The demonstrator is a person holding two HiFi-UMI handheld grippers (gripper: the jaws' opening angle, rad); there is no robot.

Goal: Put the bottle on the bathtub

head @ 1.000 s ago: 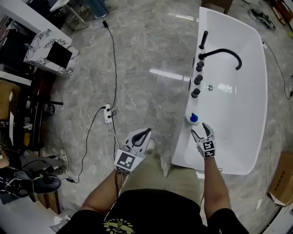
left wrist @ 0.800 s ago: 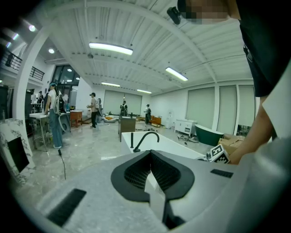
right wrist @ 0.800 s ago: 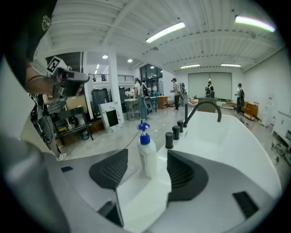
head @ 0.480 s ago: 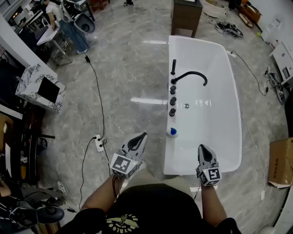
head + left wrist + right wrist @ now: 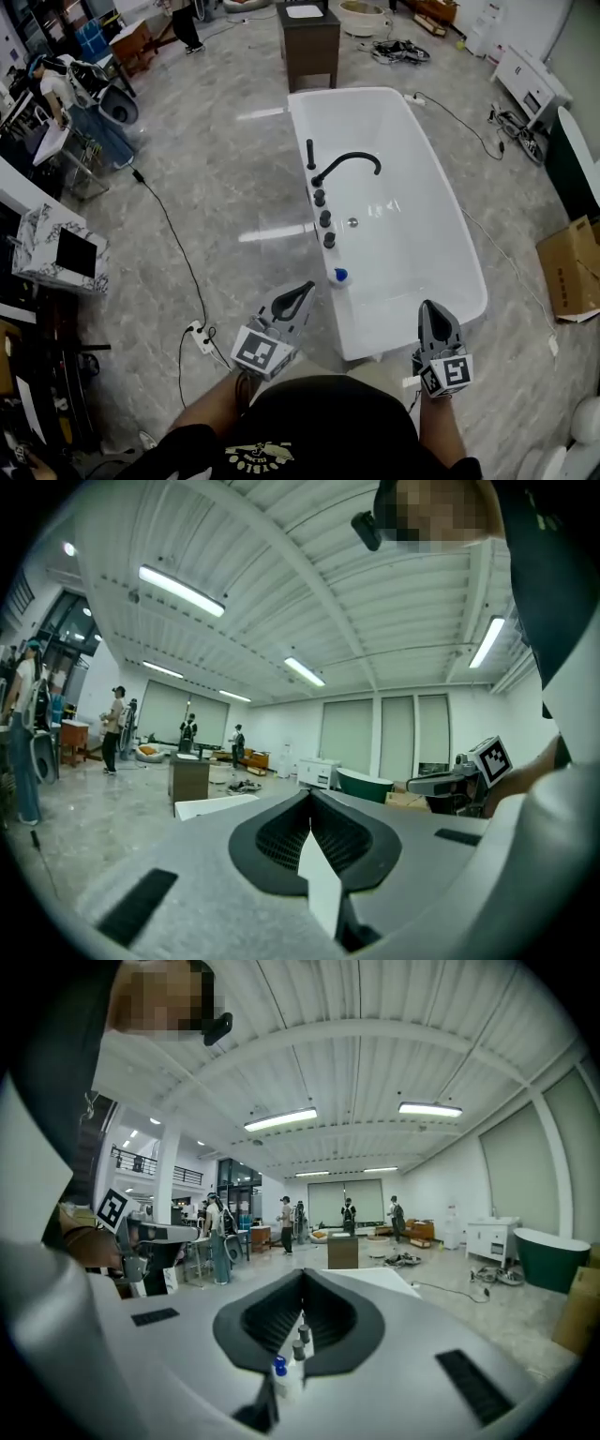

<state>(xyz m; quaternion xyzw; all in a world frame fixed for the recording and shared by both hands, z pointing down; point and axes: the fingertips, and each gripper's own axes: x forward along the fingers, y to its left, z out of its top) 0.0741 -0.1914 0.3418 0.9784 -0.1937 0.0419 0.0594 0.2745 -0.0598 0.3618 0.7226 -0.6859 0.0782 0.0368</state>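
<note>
Grey floor rings the white oval bathtub (image 5: 422, 234); a small blue-capped bottle (image 5: 339, 277) tops its rim; left hand-held gripper (image 5: 302, 292) and right hand-held gripper (image 5: 431, 309), clenched empty, should steer clear.

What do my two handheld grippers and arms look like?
Both the left gripper and right gripper are pale grey wedges with black ribbed pads, each carrying a white cube with black square markers. The person wears a black short-sleeved shirt with a yellow print.

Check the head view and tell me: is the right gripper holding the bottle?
No, the bottle stands on the bathtub rim, apart from the shut right gripper.
</note>
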